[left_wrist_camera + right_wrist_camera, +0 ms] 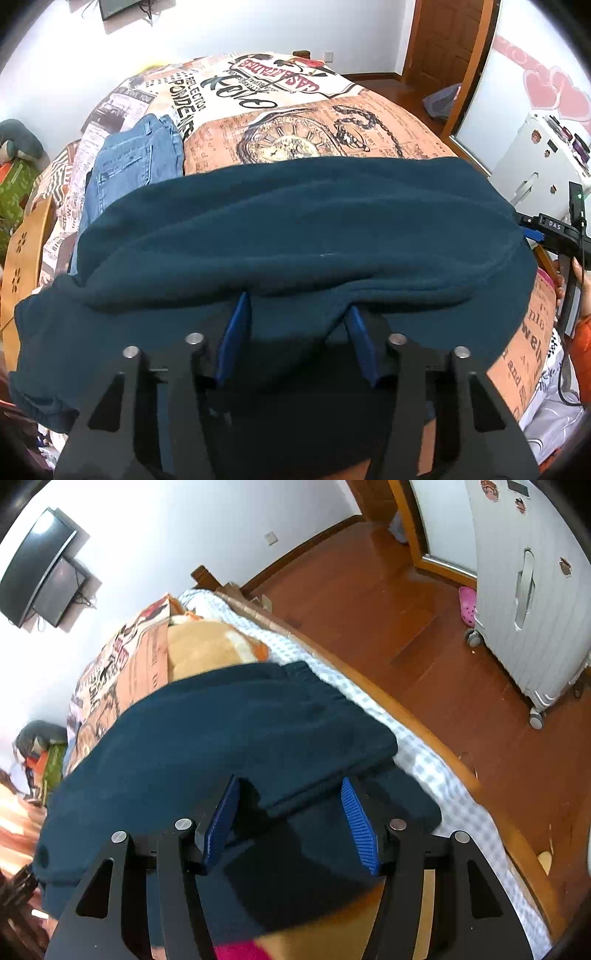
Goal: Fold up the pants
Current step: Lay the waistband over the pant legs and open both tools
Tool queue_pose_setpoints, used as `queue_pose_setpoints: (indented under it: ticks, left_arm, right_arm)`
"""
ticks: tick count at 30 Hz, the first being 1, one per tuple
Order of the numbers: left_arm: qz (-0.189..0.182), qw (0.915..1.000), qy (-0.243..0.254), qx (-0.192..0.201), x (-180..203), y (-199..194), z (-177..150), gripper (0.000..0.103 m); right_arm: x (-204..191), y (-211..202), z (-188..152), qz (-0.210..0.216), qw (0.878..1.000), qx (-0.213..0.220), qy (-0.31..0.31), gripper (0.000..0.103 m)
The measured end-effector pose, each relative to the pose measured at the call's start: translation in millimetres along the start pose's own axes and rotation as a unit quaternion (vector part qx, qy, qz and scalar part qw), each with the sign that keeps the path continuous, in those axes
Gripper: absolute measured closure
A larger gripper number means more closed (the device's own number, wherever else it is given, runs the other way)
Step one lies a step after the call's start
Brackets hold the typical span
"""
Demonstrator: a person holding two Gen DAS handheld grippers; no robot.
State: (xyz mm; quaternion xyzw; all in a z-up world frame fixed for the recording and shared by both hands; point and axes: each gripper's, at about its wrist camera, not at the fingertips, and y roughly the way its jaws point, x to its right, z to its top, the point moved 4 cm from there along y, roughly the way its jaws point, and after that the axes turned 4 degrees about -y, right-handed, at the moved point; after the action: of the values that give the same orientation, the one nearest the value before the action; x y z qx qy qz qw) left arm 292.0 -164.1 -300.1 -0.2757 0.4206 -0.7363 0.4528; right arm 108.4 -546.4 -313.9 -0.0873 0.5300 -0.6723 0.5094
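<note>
A bed (369, 122) under a printed quilt is carrying my dark teal pants (295, 229), lying folded beside blue jeans (133, 162). I am holding the left gripper (297, 306) and right gripper (290, 790) fingers wide over the pants' near edge.

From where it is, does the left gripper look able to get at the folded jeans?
Probably yes. The left gripper is open over the dark teal pants, holding nothing, and the jeans lie beyond on the bedspread, their top uncovered. It would have to pass over the pants first.
</note>
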Motion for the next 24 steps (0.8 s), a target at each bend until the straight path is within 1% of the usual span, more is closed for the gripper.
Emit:
queue_pose_setpoints:
  ticks: [1,2,3,4,5,6,7,8,9,11,13,17,19,21,24]
  left_arm:
    - [0.001,1.0,0.001,0.002,1,0,1,0.057]
    - [0.0,1.0,0.002,0.003,2,0,1,0.062]
    - [0.0,1.0,0.004,0.004,3,-1,2,0.067]
    - [0.0,1.0,0.006,0.005,4,-1,3,0.07]
    - [0.0,1.0,0.009,0.005,5,-2,3,0.075]
    - [-0.007,0.9999,0.009,0.007,6,-4,4,0.079]
    - [-0.017,0.9998,0.005,0.01,5,-7,6,0.08]
    - [-0.024,0.9997,0.001,0.011,3,-9,7,0.081]
    - [-0.033,0.9994,-0.006,0.011,1,-12,9,0.084]
    - [-0.045,0.9987,-0.017,0.016,-2,-20,13,0.086]
    - [-0.044,0.9985,-0.016,0.028,-2,-32,17,0.089]
    - [-0.041,0.9981,-0.004,0.046,4,-56,20,0.089]
    - [-0.044,0.9979,0.005,0.047,9,-64,16,0.089]
    - [-0.047,0.9979,0.013,0.042,13,-66,8,0.089]
    - [-0.05,0.9982,0.026,0.021,22,-61,-11,0.089]
  right_arm:
    - [-2,2,2,-0.003,1.0,0.002,-0.004,0.05]
    - [-5,3,4,-0.006,1.0,0.008,-0.011,0.051]
    - [-8,4,6,-0.008,1.0,0.01,-0.019,0.055]
    - [-8,4,7,-0.011,1.0,0.014,-0.025,0.063]
    - [-8,2,10,-0.014,0.999,0.019,-0.032,0.07]
    - [-11,-1,11,-0.019,0.999,0.025,-0.043,0.084]
    - [-11,-2,15,-0.022,0.998,0.029,-0.048,0.089]
    - [-12,-5,17,-0.024,0.998,0.037,-0.052,0.09]
    - [-14,-14,20,-0.025,0.996,0.058,-0.059,0.091]
    - [-18,-27,25,-0.031,0.993,0.083,-0.075,0.092]
    - [-25,-45,29,-0.035,0.989,0.109,-0.092,0.092]
    - [-35,-79,34,-0.041,0.981,0.143,-0.121,0.092]
    - [-36,-86,32,-0.045,0.98,0.147,-0.128,0.092]
    - [-29,-91,27,-0.051,0.98,0.144,-0.126,0.092]
    - [-15,-83,14,-0.061,0.984,0.122,-0.115,0.092]
